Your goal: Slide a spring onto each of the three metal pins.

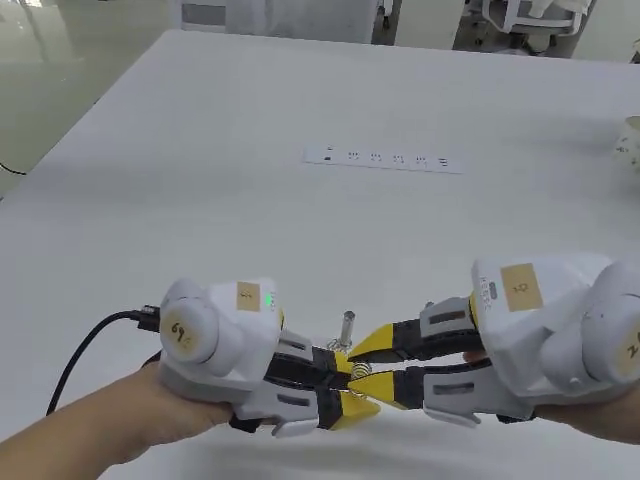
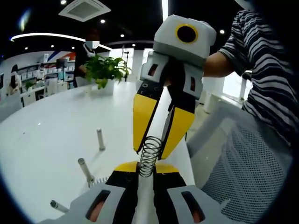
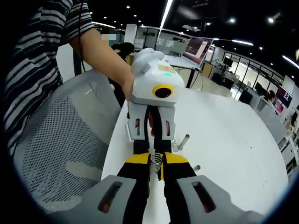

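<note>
left gripper [image 2: 145,170]: jaws drawn nearly together, clamped on the lower coils of the spring [image 2: 149,154]. right gripper [image 3: 157,167]: faces the left one tip to tip, yellow jaws angled in a v and pressed to the same spring's upper coils, so both tools grip it. the spring hangs between the two sets of tips, above the near edge of the white table [image 1: 300,230] and clear of its surface.

in the left gripper view the first pin [image 2: 100,139] stands upright on the table, apart from the spring. the second pin [image 2: 85,169] leans nearer the jaws, with what looks like a coil [image 2: 96,181] at its foot (too small to confirm). the third pin [image 2: 56,204] sits by the edge of that view, posture unclear.

a power strip [image 1: 383,158] lies well beyond the grippers.
</note>
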